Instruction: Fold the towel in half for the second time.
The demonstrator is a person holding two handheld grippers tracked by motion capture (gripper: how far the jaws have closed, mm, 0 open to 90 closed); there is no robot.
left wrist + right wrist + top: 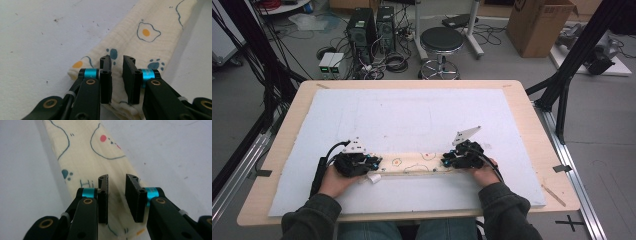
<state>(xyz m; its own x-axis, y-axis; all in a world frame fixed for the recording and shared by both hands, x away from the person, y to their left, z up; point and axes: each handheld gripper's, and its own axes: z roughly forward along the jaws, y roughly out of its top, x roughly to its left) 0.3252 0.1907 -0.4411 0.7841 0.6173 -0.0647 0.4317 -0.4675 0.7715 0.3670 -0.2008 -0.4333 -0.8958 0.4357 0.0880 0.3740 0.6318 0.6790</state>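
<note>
Fingers of my left gripper stand slightly apart over one end of the folded cloth; my right gripper likewise at the other end, nothing pinched. Cloth lies as a strip on the table, likely just released. Next: lift clear. High view shows whole strip; gripper views show the prints.

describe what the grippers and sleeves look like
Both grippers, left gripper and right gripper, are black with flat black jaws, cyan metal collars and brass-coloured pivot rings. Each carries a grey three-cornered plate and trails a black cable. The sleeves are dark olive-grey.
</note>
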